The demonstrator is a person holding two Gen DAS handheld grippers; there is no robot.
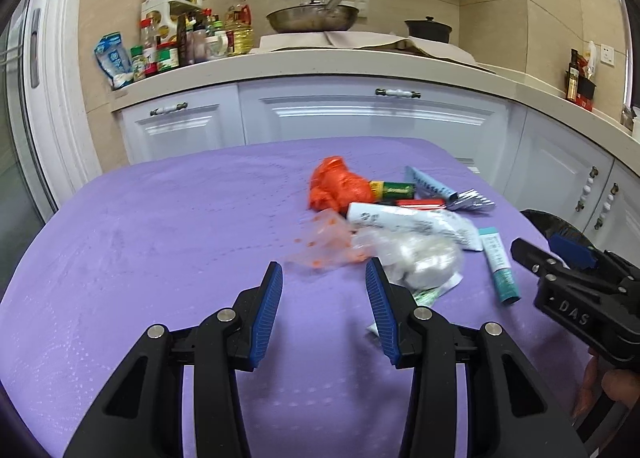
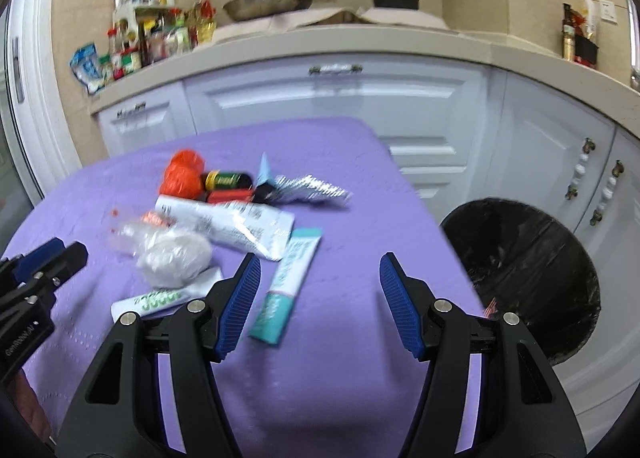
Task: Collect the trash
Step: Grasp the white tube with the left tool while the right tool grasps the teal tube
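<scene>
Item: trash heap on the purple tablecloth [image 1: 160, 238], with the black-lined bin [image 2: 528, 270] standing off the table's right edge. We hold both grippers above the cloth, short of the heap. Our left gripper [image 1: 324, 274] stands partly open and empty; the clear bag with a white wad [image 1: 416, 258] lies just ahead of its right finger, slightly right of the gap. Our right gripper [image 2: 320, 270] stands wider open, also empty; the teal tube [image 2: 288, 290] lies just inside its left finger, long axis running away from us and leaning right, roughly along the fingers. We judge the right hand nearer both tube and bin, so it suits the tube; a small shift left would centre it. Farther back: orange bag [image 1: 336, 186], white pouch [image 2: 228, 224], foil wrapper [image 2: 312, 188].
</scene>
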